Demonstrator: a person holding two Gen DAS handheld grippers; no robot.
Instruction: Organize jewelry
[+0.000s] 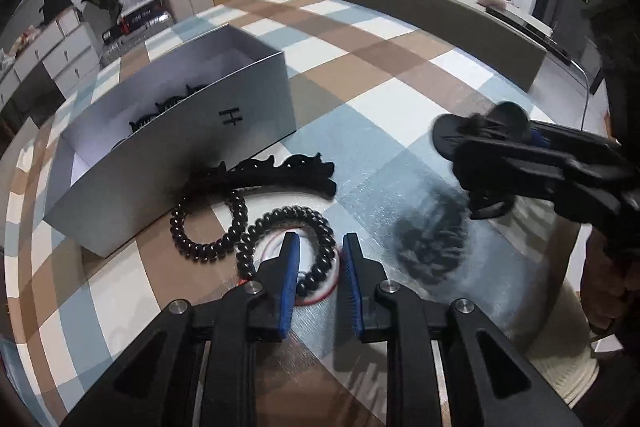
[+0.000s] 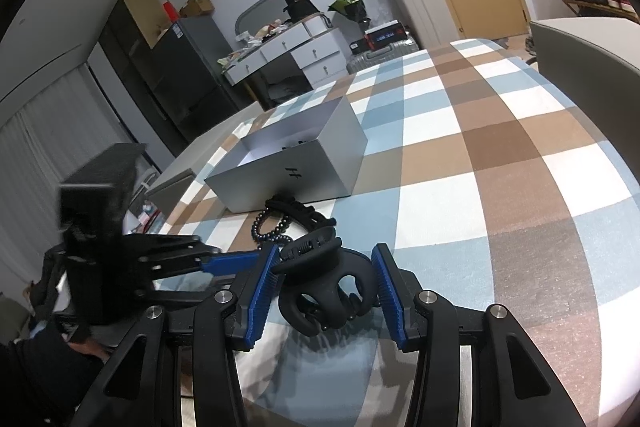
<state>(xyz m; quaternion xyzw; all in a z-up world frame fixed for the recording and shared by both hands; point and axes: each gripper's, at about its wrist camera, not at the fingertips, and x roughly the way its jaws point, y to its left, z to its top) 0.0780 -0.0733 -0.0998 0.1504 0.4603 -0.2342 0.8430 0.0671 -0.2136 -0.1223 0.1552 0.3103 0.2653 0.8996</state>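
Partly done: at least 1 dark clip already lies inside the grey box [image 1: 168, 131]. The right gripper [image 2: 326, 281] is clamped on a black claw clip [image 2: 324, 291]. The left gripper [image 1: 319, 259] straddles a beaded bracelet [image 1: 288, 247]; grip uncertain. A long hair clip [image 1: 280, 173] waits at 12 o'clock.

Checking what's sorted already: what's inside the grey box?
Inside the grey box, black hair clips peek above the front wall. That wall hides the rest of the floor.

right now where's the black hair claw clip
In the right wrist view the claw clip sits between the right gripper's blue pads, above the checked cloth, nearer than the grey box.
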